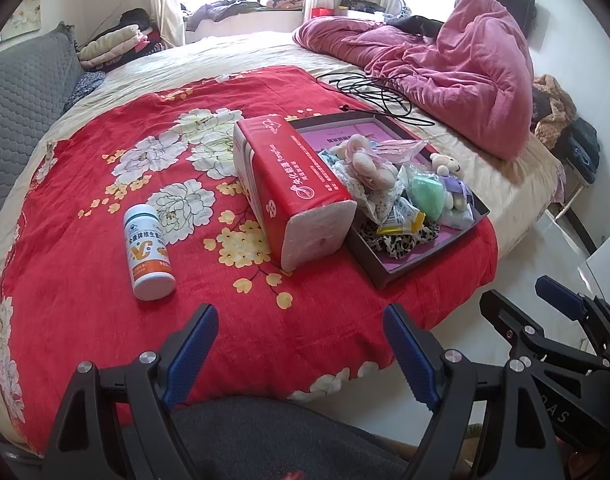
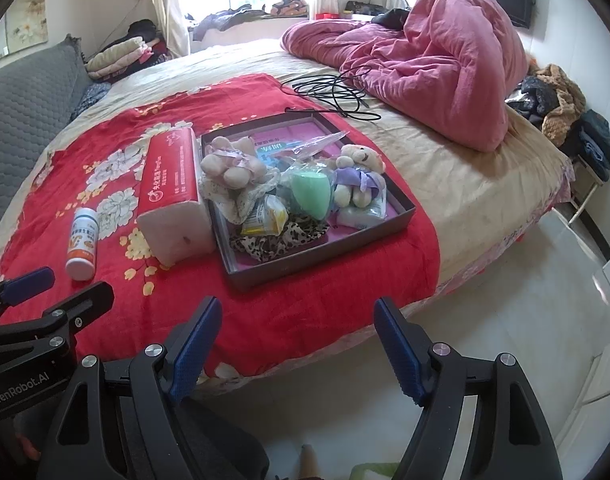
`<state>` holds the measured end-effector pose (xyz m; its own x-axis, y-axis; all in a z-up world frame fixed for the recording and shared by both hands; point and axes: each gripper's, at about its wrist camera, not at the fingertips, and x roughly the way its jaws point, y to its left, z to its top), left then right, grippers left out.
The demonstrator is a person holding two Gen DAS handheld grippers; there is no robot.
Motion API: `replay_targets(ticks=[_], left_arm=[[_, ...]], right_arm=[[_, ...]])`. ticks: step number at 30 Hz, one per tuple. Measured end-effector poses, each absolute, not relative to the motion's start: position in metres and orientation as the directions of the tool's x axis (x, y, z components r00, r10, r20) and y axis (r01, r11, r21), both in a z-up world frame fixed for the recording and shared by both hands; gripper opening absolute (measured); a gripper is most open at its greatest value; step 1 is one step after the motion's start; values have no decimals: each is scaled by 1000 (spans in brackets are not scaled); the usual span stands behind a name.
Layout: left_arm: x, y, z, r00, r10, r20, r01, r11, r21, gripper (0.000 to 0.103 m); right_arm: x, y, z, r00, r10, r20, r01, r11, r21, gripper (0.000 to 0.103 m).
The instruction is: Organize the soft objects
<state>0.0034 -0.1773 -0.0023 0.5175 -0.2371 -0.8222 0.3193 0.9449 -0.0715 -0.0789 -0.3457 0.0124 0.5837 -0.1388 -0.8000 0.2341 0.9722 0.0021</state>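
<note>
A dark shallow box (image 2: 401, 206) (image 1: 483, 210) lies on the red floral blanket (image 1: 85, 200) (image 2: 317, 292). In it are a pink plush toy (image 2: 231, 164) (image 1: 365, 160), a small bear in purple (image 2: 359, 172) (image 1: 449, 172), a green sponge (image 2: 311, 194) (image 1: 425, 194), a leopard scrunchie (image 2: 281, 240) and small packets. A red tissue pack (image 2: 173, 192) (image 1: 293, 192) lies left of the box. My left gripper (image 1: 301, 344) and right gripper (image 2: 295, 340) are open and empty at the bed's near edge.
A white pill bottle (image 1: 147, 252) (image 2: 83, 244) lies on the blanket, left of the tissue pack. A black cable (image 2: 333, 90) and a heaped pink quilt (image 2: 437, 60) lie further back. A grey headboard (image 1: 21, 96) is at left. White floor (image 2: 525, 320) is at right.
</note>
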Motion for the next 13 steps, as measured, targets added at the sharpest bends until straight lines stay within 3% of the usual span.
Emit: replay_targets(ticks=[13], left_arm=[[8,-165,-7,509,-239,-827,289,952,-98,84]], right_arm=[[-78,-342,11,580,-146,-802,219,975,-19,79]])
